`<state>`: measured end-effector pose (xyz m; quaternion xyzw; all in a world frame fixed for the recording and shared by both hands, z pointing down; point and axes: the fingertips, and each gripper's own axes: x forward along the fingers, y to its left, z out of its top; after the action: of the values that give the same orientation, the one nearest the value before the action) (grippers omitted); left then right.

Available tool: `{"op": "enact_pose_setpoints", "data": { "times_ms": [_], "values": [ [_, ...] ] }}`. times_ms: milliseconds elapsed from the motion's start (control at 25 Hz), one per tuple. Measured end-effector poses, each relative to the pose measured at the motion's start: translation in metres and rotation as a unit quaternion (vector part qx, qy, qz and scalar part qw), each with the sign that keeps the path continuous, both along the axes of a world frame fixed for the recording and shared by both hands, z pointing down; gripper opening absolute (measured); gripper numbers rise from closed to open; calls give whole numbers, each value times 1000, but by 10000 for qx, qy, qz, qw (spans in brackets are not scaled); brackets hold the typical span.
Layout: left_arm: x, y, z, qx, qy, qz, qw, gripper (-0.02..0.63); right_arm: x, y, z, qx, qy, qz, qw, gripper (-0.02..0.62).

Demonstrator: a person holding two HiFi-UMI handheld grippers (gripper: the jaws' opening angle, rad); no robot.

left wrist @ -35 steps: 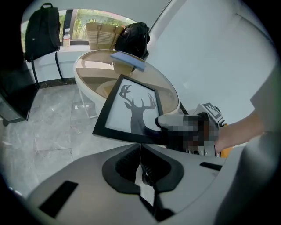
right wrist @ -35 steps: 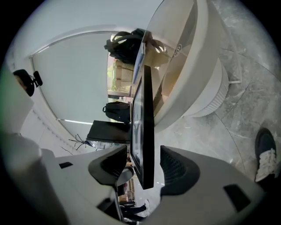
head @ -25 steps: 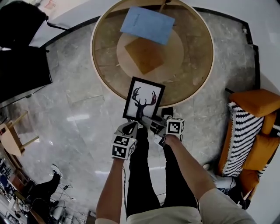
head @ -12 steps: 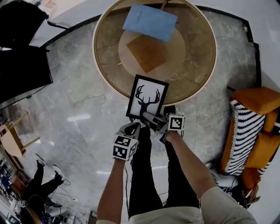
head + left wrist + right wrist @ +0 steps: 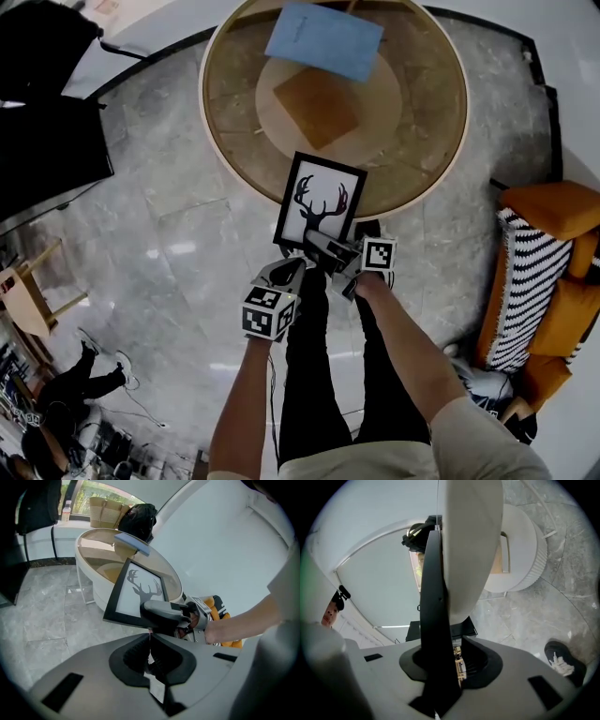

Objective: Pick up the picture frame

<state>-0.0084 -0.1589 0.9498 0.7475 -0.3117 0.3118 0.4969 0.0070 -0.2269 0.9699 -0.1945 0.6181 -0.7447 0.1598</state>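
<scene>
Right claw [image 5: 316,243] has just been closing and is now clamped on the picture frame's [image 5: 320,197] lower edge, probably to lift it clear of the counter [image 5: 210,122]. Left claw [image 5: 296,266] together, empty.

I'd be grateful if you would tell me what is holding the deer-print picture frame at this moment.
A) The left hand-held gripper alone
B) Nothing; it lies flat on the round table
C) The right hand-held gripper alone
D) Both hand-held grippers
C: the right hand-held gripper, whose jaws have just been closing, clamps the near edge of the picture frame, while the left hand-held gripper is shut and empty beside it.
</scene>
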Motion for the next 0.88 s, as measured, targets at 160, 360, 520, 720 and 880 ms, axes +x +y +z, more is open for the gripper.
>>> {"op": "enact_pose_setpoints", "data": {
  "times_ms": [160,360,520,720,880],
  "values": [
    [-8,0,-1,-96,43,-276,9996,20,1,1,-3,65,-33,18,10000,100],
    [-17,6,0,-132,2,-300,9995,20,-2,1,-14,366,-111,48,9993,46],
    [-20,3,-5,-106,17,-374,9992,20,-1,3,-18,432,-7,42,9991,41],
    [-21,-12,-23,66,17,-362,9993,20,-1,6,-25,497,255,-61,9984,41],
    [-23,-28,-48,278,42,-393,9988,20,-1,15,-36,588,566,-291,9962,41]
  ]
}}
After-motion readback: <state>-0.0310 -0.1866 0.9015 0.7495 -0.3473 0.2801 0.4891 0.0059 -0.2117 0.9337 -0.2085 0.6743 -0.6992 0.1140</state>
